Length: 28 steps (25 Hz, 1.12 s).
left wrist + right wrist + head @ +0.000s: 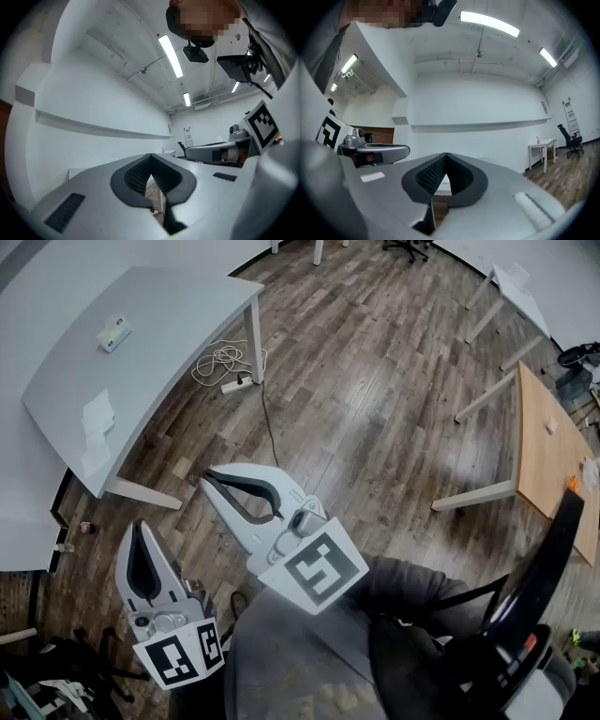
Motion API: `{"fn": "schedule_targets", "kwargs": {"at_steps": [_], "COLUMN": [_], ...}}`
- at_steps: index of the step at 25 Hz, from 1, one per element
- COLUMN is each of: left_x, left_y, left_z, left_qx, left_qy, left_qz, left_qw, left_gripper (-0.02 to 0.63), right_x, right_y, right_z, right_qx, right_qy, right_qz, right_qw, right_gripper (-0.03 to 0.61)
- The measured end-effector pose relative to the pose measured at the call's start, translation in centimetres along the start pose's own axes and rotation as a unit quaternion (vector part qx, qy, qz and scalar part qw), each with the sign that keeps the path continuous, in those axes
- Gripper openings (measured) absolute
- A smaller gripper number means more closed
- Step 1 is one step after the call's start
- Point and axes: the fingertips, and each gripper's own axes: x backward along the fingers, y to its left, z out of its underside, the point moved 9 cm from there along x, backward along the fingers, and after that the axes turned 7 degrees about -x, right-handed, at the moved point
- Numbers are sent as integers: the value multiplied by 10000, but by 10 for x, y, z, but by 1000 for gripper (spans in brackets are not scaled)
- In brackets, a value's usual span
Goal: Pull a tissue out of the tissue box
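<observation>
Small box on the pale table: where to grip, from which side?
Probably from above, across its short width: the small box lies flat on the table, long sides free. The left claw and right claw are shut; open one first.

Pale grey: left hand-held gripper [139, 529], right hand-held gripper [208, 476].
Lined with ribbed black pads [429, 178], backed by black-and-white marker cubes [314, 568]; grey sleeves [281, 662] behind.

white right tongs [208, 477], brown wood-grain floor [375, 399]

No legible text (perhaps too small).
</observation>
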Motion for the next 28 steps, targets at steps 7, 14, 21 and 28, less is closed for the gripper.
{"fn": "schedule_targets", "kwargs": {"at_steps": [7, 14, 21, 28], "left_x": [-3, -24, -59, -108], "left_y": [-14, -23, -26, -12], "left_z": [-6, 6, 15, 33], "left_qx": [-61, -22, -69, 8], "left_qy": [-62, 85, 231, 546], "left_qz": [15, 19, -178, -184], "left_qw": [10000, 10000, 9996, 9983], "left_gripper": [-2, -2, -2, -2], "right_x": [10, 6, -15, -67], "right_y": [-9, -33, -72, -110], "right_z": [-6, 1, 5, 6], "right_qx": [-185, -330, -304, -267], "right_qy": [-157, -120, 14, 57], "right_qz": [20, -210, -277, -436], "right_qw": [9997, 9992, 9992, 9987], "right_gripper": [0, 2, 3, 2]}}
